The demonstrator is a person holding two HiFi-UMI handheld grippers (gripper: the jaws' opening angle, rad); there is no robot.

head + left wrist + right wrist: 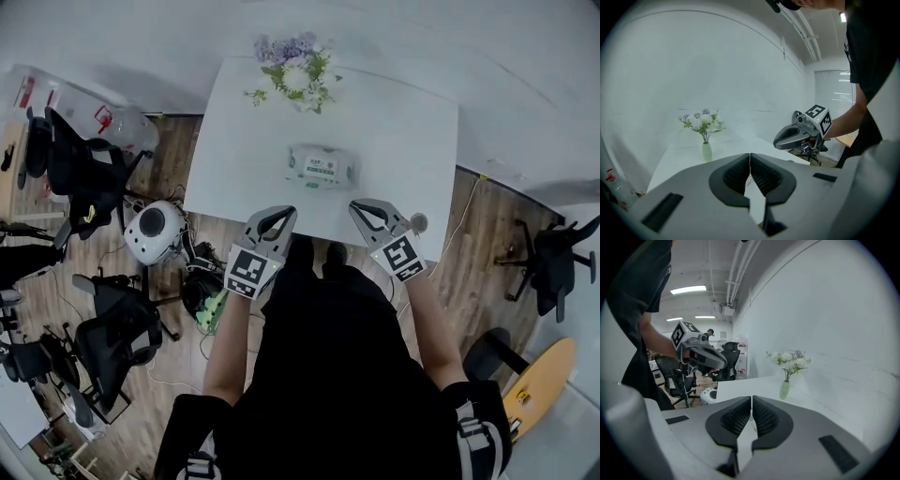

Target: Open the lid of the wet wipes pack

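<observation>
Down on the white bench, the wet wipes pack lies flat near the middle, a white pack with a green label facing up. Its lid looks flat and shut, as far as the head view can tell. Beyond it, at the far edge, stands a pale green vase of white and lilac flowers.

The left tongs and the right tongs hover side by side over the near edge of the bench, both pointing towards the pack and apart from it. The pack sits ahead of the gap between them. In the left gripper view the two ribbed pads meet along a straight seam with nothing between them. In the right gripper view the pads stand narrow, with only a thin slit between them, and hold nothing. Each gripper view shows the other tool out to one side, with the marker cube on its back.

The person's dark clothing fills the lower part of the head view. Left of the bench, black office chairs and a round white appliance stand on a wooden floor.
</observation>
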